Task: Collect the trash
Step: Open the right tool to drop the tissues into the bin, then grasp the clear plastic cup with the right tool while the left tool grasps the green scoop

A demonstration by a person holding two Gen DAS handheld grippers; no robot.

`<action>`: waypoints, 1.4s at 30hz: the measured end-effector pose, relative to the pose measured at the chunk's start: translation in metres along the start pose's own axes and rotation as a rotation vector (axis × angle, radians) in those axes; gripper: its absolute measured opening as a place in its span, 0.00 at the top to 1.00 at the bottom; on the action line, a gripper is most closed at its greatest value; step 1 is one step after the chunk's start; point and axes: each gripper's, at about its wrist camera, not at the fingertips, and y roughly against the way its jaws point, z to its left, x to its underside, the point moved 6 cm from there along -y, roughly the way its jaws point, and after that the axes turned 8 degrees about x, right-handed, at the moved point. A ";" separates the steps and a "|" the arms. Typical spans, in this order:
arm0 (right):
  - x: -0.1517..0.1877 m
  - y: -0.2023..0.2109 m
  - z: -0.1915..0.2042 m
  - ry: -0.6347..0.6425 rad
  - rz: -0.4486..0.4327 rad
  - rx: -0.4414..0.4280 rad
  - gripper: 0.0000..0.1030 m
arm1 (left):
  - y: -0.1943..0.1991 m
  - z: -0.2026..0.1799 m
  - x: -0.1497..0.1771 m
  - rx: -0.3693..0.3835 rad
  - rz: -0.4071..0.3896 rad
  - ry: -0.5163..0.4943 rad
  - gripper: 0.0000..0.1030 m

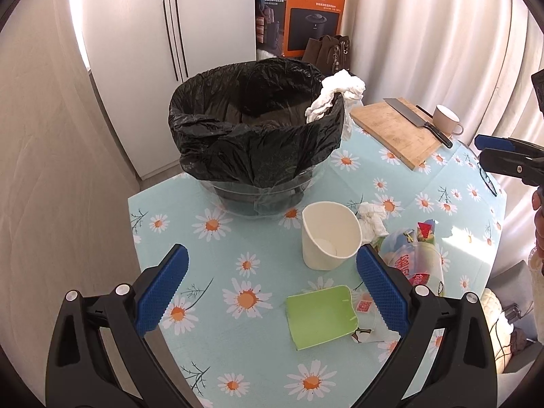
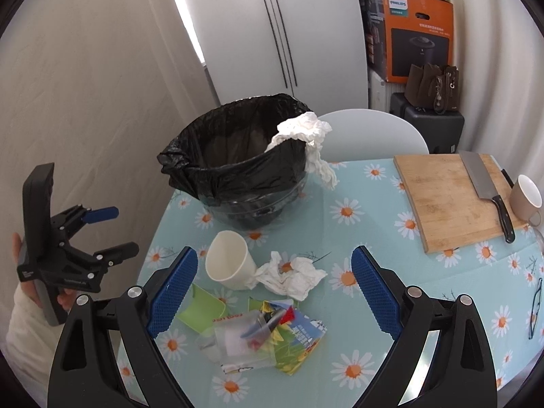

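A bin lined with a black bag (image 1: 255,136) (image 2: 234,166) stands at the table's far side, with a white tissue (image 1: 335,97) (image 2: 306,132) draped over its rim. On the tablecloth lie a white paper cup (image 1: 328,236) (image 2: 229,260), a crumpled tissue (image 1: 372,221) (image 2: 292,277), a green card (image 1: 321,316) (image 2: 200,309) and clear plastic wrappers (image 1: 414,258) (image 2: 268,336). My left gripper (image 1: 272,292) is open and empty above the table's near edge, just in front of the cup and the green card. My right gripper (image 2: 275,292) is open and empty above the wrappers.
A wooden cutting board (image 1: 396,131) (image 2: 455,197) with a cleaver (image 2: 489,190) and a mug (image 1: 447,119) (image 2: 525,202) sits at the right. Glasses (image 2: 535,306) lie near the right edge. A white fridge, a chair (image 2: 370,132) and an orange box (image 1: 306,17) stand behind.
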 end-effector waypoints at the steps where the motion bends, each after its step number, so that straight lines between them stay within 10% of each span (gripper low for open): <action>1: 0.004 -0.001 0.002 0.006 0.005 -0.001 0.15 | -0.001 0.000 0.004 0.000 0.005 0.001 0.06; 30: 0.099 -0.054 0.034 0.127 0.265 -0.124 0.16 | -0.065 -0.011 0.077 0.009 0.210 0.028 0.06; 34: 0.106 -0.065 0.040 0.181 0.321 -0.200 0.49 | -0.081 -0.013 0.080 0.019 0.239 0.039 0.06; 42: 0.093 -0.051 0.034 0.279 0.299 -0.290 0.49 | -0.107 -0.025 0.079 0.075 0.263 0.102 0.06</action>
